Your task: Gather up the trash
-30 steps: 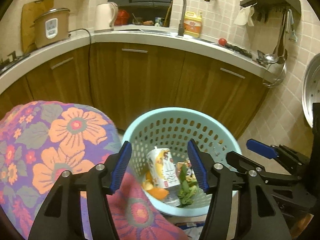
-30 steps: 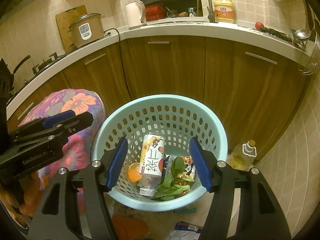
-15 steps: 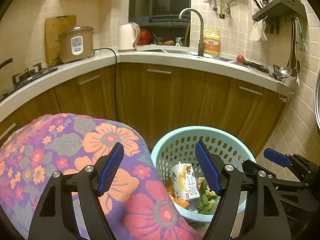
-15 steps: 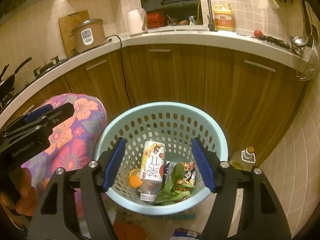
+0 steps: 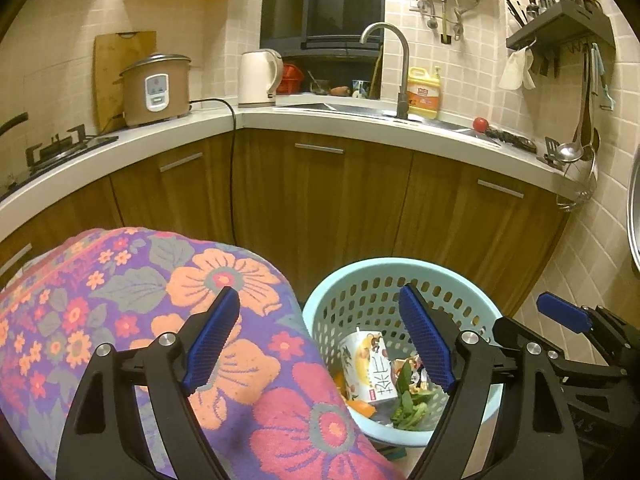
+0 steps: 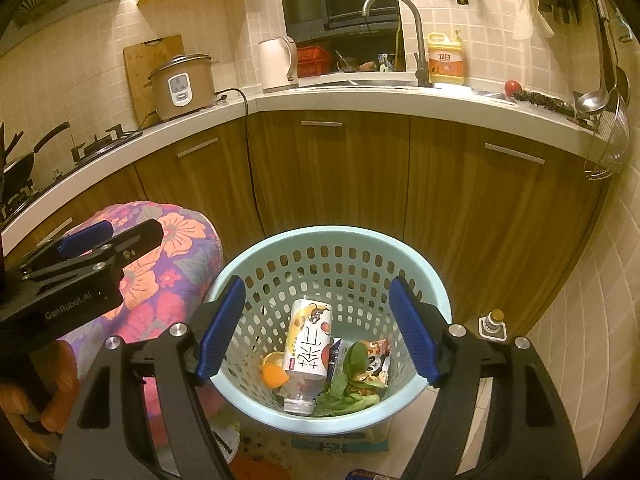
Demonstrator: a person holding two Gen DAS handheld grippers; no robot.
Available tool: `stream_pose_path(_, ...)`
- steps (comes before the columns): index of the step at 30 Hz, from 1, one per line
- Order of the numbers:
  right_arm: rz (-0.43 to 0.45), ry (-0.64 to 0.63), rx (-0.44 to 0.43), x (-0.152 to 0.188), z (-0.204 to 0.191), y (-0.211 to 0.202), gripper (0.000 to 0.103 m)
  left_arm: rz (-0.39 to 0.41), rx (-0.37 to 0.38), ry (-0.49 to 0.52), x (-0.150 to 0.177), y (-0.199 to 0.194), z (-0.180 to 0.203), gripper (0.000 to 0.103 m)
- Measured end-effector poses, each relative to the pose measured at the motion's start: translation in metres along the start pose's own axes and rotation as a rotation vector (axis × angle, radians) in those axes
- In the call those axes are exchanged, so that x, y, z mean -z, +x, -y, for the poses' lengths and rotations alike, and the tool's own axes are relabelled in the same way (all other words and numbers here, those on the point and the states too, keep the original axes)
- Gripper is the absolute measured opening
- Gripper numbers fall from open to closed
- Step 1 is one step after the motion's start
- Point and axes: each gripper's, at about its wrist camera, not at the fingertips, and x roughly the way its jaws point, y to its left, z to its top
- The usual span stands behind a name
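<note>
One light blue basket stands on the floor, and everything else is counted from it. Inside it lie one drink bottle, one piece of orange peel, one snack wrapper and a heap of green leaves; their number cannot be told. Just right of the basket stands one small bottle. Left of it is one flowered cloth. Behind it run four cabinet doors. Two grippers hang above it: one left, one right.

It was a home kitchen: a tiled wall, a curved white worktop over wooden cabinets, a rice cooker, kettle and tap.
</note>
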Motion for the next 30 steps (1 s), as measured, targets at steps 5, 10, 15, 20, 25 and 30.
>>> stream_pose_path(5, 0.007, 0.002, 0.011, 0.0001, 0.0014, -0.0024, 0.071, 0.009, 0.004, 0.004, 0.0003, -0.0032, 0.001, 0.081)
stream_pose_path(10, 0.005, 0.013, 0.003, 0.001, 0.0017, -0.0033, 0.072, 0.019, 0.005, 0.005, -0.0004, -0.0055, 0.0005, 0.084)
stream_pose_path(15, 0.01, 0.004, 0.01, 0.0008, 0.0004, -0.0052, 0.072, 0.02, 0.004, 0.007, -0.0004, -0.0071, 0.0017, 0.084)
stream_pose_path(20, 0.016, 0.005, 0.01, 0.0011, -0.0004, -0.0079, 0.074, 0.019, 0.004, 0.011, -0.0002, -0.0073, 0.002, 0.086)
stream_pose_path(25, 0.016, 0.005, 0.01, 0.0011, -0.0007, -0.0078, 0.074, 0.017, 0.008, 0.014, -0.0002, -0.0075, 0.0022, 0.086)
stream_pose_path(30, 0.015, 0.005, 0.01, 0.0018, -0.0002, -0.0076, 0.074, 0.016, 0.009, 0.013, -0.0002, -0.0075, 0.0021, 0.086)
